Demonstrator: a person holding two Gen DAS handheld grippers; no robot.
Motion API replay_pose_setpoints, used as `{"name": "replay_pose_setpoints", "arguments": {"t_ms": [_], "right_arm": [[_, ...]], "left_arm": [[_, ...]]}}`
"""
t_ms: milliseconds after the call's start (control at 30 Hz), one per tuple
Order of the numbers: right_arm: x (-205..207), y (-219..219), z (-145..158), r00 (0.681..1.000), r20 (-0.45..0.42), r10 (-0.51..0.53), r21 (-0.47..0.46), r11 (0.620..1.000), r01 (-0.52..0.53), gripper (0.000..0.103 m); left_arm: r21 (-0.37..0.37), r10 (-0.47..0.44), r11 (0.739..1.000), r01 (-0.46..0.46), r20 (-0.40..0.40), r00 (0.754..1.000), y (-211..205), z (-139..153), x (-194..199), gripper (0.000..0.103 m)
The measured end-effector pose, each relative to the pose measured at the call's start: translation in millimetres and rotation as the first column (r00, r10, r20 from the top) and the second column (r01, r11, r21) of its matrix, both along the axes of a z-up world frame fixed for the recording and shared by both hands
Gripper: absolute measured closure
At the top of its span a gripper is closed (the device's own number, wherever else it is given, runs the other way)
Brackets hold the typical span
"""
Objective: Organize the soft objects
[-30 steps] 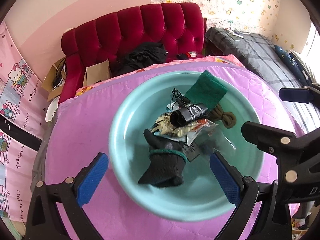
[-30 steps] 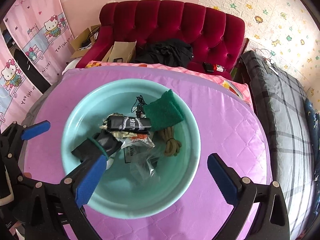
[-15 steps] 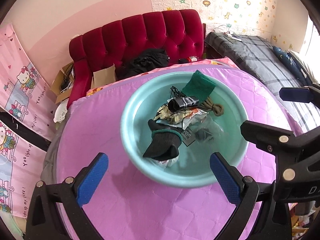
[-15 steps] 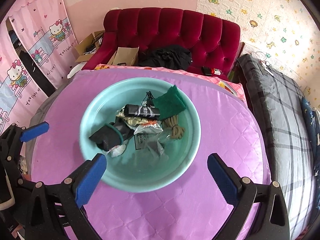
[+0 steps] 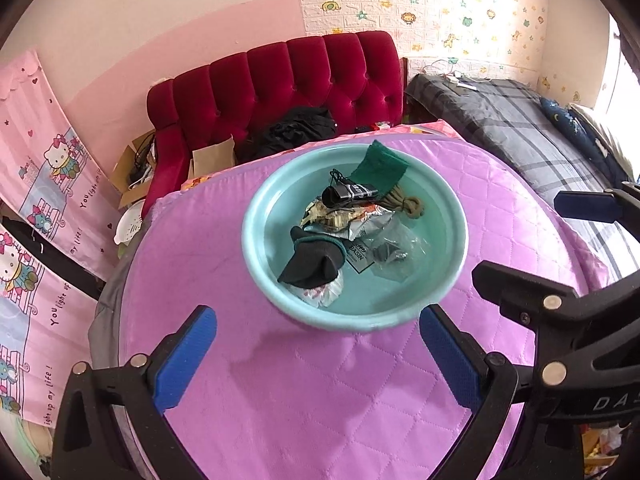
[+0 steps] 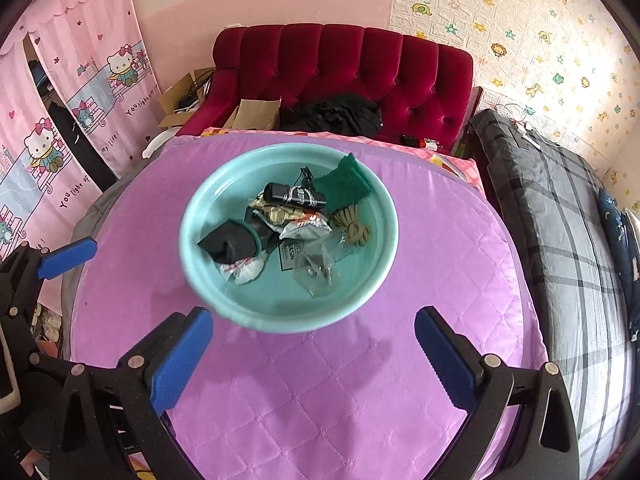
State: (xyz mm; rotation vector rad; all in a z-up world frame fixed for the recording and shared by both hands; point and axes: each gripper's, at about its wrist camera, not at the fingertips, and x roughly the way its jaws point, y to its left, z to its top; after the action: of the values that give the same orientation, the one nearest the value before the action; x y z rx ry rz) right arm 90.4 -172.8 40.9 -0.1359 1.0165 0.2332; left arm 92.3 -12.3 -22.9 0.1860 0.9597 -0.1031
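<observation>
Since both the left gripper [image 5: 318, 354] and right gripper [image 6: 314, 354], jaws spread and empty, have drawn back from the basin [image 6: 224, 300], its pile looks finished.

Both cameras look forward and down along wide-spread blue fingers, from above the near edge of a purple quilted table [image 5: 320, 400]. The left view sits left of the right one (the right gripper's fingers [image 5: 584, 206] edge into its right side). Both share the teal basin [image 5: 256, 240] [image 6: 192, 256], fairly near, and the red sofa [image 5: 288, 80] [image 6: 360, 68] beyond.
</observation>
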Motion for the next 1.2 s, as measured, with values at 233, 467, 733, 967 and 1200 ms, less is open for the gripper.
{"name": "replay_pose_setpoints", "arguments": {"t_ms": [233,467,733,967,1200], "right_arm": [[-28,-6,-1,1.000,0.018,-0.004,0.001,1.000,0.004,0.000],[-54,-14,-11,1.000,0.024,-0.016,0.015,1.000,0.016,0.000],[-68,-18,-22,1.000,0.022,-0.016,0.021,1.000,0.015,0.000],[-70,-19,-21,0.999,0.034,-0.013,0.010,1.000,0.013,0.000],[-73,-20,-21,0.999,0.036,-0.015,0.005,1.000,0.015,0.000]], "left_arm": [[-0.013,0.001,1.000,-0.001,0.021,1.000,-7,0,-26,0.000],[-0.025,-0.001,1.000,0.001,0.009,1.000,-10,-10,-48,0.000],[-0.007,0.000,1.000,0.000,0.004,1.000,-13,-18,-63,0.000],[-0.012,-0.001,1.000,0.001,0.010,1.000,-13,-18,-67,0.000],[-0.006,-0.005,1.000,0.005,0.010,1.000,-15,-17,-67,0.000]]}}
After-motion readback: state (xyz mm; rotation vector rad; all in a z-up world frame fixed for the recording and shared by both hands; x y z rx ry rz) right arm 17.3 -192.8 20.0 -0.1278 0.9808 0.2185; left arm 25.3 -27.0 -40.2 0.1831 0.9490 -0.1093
